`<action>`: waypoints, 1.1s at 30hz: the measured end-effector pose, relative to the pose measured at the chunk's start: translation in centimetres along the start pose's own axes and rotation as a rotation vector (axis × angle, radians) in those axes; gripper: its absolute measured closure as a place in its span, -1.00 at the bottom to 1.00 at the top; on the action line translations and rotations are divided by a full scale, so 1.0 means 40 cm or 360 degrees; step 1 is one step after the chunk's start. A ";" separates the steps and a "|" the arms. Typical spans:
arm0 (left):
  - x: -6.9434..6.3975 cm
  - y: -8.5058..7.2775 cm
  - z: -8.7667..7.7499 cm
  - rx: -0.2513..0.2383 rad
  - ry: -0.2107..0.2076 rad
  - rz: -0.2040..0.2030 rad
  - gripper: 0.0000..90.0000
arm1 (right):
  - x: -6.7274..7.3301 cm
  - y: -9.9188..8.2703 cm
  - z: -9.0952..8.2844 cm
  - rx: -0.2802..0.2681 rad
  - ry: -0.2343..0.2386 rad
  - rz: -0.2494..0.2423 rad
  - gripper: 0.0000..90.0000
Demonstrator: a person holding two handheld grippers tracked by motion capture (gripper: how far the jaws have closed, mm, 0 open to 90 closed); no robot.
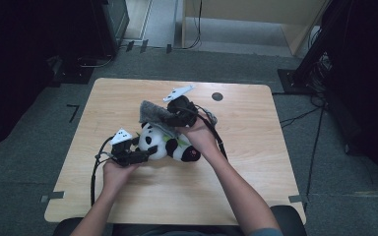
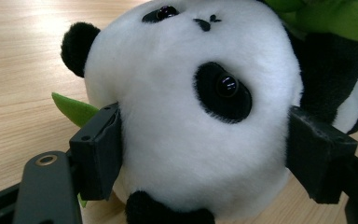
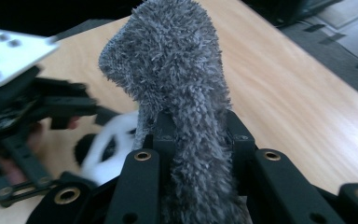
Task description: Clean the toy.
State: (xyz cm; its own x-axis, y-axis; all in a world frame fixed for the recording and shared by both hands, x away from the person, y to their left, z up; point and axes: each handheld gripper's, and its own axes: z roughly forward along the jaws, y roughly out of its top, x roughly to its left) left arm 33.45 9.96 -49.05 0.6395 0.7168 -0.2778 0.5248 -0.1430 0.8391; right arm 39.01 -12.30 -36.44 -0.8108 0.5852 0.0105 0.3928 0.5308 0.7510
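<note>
A black-and-white panda plush [image 1: 165,142] with green leaves lies on the wooden table [image 1: 246,132]. My left gripper [image 1: 147,152] reaches it from the left and is shut on its head, with a pad pressed into the white fur on either side. In the left gripper view the panda's face [image 2: 191,116] bulges between the jaws, and a green leaf [image 2: 72,109] pokes out behind. My right gripper [image 1: 170,118] hovers just above the panda, shut on a grey fuzzy cloth [image 1: 152,110]. The cloth [image 3: 172,70] stands up from between the right gripper's [image 3: 198,135] jaws.
A small dark round disc [image 1: 217,96] sits near the table's far edge. Dark equipment stands on the floor at the left and right, and cables [image 1: 300,118] trail over the grey carpet. Bare tabletop lies to the right and along the near edge.
</note>
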 end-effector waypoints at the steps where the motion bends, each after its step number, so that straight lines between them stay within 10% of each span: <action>1: 0.000 0.000 0.000 -0.0001 0.0003 0.0003 -0.55 | 0.011 -0.001 0.005 0.0007 0.0019 -0.0010 0.60; 9: -0.004 0.003 0.001 0.0003 0.0022 -0.0012 -0.57 | 0.067 -0.024 0.066 0.0102 0.0125 -0.0052 0.60; 16: -0.006 0.005 0.002 0.0016 0.0040 -0.0023 -0.48 | 0.072 -0.040 0.083 0.0132 0.0064 -0.0140 0.56; 33: -0.007 0.005 0.004 0.0029 0.0056 -0.0027 -0.41 | -0.094 -0.048 0.057 0.0139 -0.0243 0.0031 0.62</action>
State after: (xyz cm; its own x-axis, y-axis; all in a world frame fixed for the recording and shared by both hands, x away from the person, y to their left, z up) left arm 33.47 9.64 -48.86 0.6104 0.7428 -0.2750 0.5456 -0.1426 0.8258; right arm 42.30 -14.12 -39.44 -0.7300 0.6786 -0.0811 0.4492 0.5658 0.6914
